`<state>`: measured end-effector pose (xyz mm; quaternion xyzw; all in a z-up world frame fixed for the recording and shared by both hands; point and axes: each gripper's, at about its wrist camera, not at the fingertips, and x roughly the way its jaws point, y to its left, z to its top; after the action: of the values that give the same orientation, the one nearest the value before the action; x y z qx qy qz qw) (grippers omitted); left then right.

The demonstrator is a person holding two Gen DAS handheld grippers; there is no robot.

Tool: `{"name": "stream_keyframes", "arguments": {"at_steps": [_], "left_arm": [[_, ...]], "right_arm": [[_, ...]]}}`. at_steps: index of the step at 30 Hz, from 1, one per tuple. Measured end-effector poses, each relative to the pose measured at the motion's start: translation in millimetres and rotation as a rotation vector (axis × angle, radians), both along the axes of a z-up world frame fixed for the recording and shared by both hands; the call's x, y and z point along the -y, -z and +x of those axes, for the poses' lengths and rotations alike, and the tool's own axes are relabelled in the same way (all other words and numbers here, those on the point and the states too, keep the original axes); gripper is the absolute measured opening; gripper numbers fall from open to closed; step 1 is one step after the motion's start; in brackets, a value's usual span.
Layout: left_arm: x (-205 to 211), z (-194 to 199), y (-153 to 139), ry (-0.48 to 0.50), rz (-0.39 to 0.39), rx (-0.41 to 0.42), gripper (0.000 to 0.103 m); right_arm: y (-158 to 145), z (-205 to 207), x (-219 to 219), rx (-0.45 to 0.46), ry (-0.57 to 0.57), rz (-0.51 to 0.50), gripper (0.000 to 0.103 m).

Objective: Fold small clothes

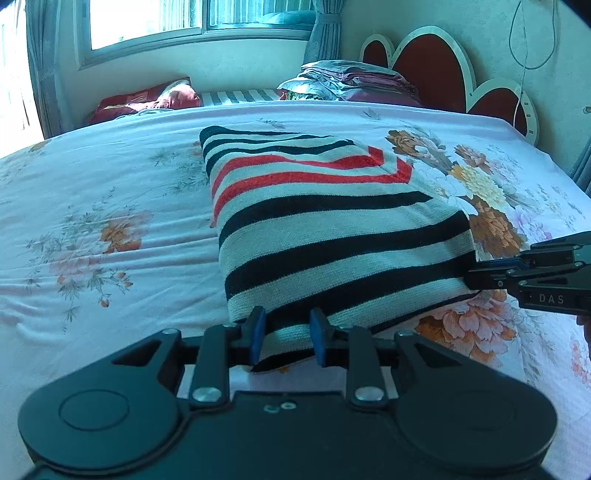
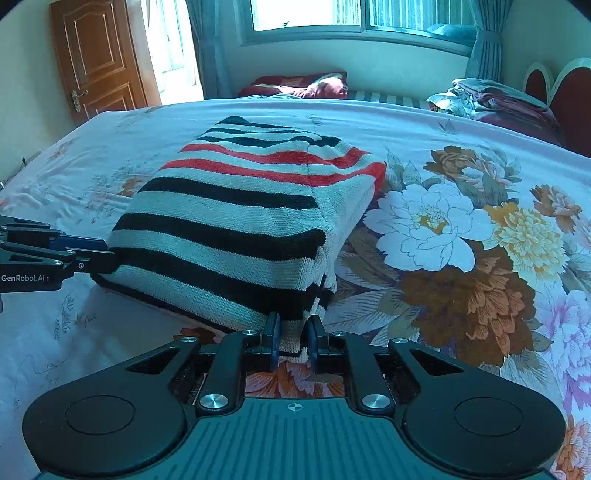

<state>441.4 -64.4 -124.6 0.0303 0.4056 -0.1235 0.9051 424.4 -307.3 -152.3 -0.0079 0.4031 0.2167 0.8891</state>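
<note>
A folded knit sweater [image 1: 325,229] with black, white and red stripes lies on the flowered bedsheet [image 1: 110,206]; it also shows in the right wrist view [image 2: 236,221]. My left gripper [image 1: 288,334] is shut on the sweater's near edge at its left corner, cloth pinched between the blue pads. My right gripper [image 2: 293,338] is shut on the near edge at the right corner. Each gripper shows in the other's view, the right gripper [image 1: 476,277] at the sweater's right side and the left gripper [image 2: 103,254] at its left side.
A stack of folded bedding [image 1: 351,83] lies by the red headboard [image 1: 436,70]. A red pillow [image 1: 144,101] lies at the far edge under the window [image 1: 147,22]. A wooden door [image 2: 96,59] stands at the far left.
</note>
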Motion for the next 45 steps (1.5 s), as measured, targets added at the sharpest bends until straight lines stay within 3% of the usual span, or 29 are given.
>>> {"name": "stream_keyframes", "arguments": {"at_steps": [2, 7, 12, 16, 19, 22, 26, 29, 30, 32, 34, 37, 40, 42, 43, 44, 45], "left_arm": [[0, -3, -4, -0.008, 0.014, 0.0, 0.026], [3, 8, -26, -0.02, 0.016, 0.047, 0.024], [15, 37, -33, -0.03, 0.025, 0.081, 0.036], [22, 68, -25, -0.065, 0.024, 0.06, 0.046], [23, 83, -10, -0.077, 0.044, 0.02, 0.056], [28, 85, -5, -0.041, 0.114, 0.005, 0.056], [28, 84, -9, -0.033, 0.123, -0.005, 0.056], [20, 76, -22, -0.041, 0.113, 0.04, 0.058], [15, 73, -25, -0.045, 0.117, 0.054, 0.058], [4, 74, -24, -0.05, 0.104, 0.038, 0.06], [-9, 78, -20, -0.074, 0.061, 0.007, 0.069], [-26, 88, -18, -0.129, -0.056, -0.043, 0.071], [-34, 92, -18, -0.168, -0.109, -0.047, 0.071], [-39, 89, -23, -0.214, -0.093, -0.008, 0.063], [-44, 89, -25, -0.227, -0.103, 0.003, 0.022], [-51, 89, -27, -0.234, -0.142, -0.006, 0.004], [-57, 86, -30, -0.245, -0.171, 0.016, 0.0]], "right_arm": [[-6, -2, 2, 0.004, 0.005, 0.01, 0.014], [-37, -7, 5, 0.12, 0.017, 0.08, 0.014], [-51, 22, -13, 0.167, 0.006, 0.096, 0.014], [-41, 50, -30, 0.155, -0.01, 0.086, 0.014], [-20, 68, -39, 0.085, -0.01, 0.01, 0.014], [-2, 68, -38, 0.095, -0.027, -0.012, 0.013], [-1, 67, -36, 0.092, -0.028, -0.012, 0.013], [-17, 64, -16, 0.097, 0.017, 0.08, 0.015], [-21, 62, -3, 0.098, 0.054, 0.125, 0.039], [-24, 65, 28, 0.055, 0.114, 0.249, 0.074], [-20, 74, 53, -0.023, 0.143, 0.364, 0.074], [-10, 88, 76, -0.113, 0.161, 0.506, 0.074], [-1, 96, 85, -0.166, 0.171, 0.579, 0.074], [1, 97, 86, -0.169, 0.166, 0.58, 0.074], [3, 95, 88, -0.174, 0.164, 0.589, 0.074], [6, 95, 89, -0.177, 0.168, 0.595, 0.074], [7, 94, 90, -0.179, 0.174, 0.598, 0.074]]}}
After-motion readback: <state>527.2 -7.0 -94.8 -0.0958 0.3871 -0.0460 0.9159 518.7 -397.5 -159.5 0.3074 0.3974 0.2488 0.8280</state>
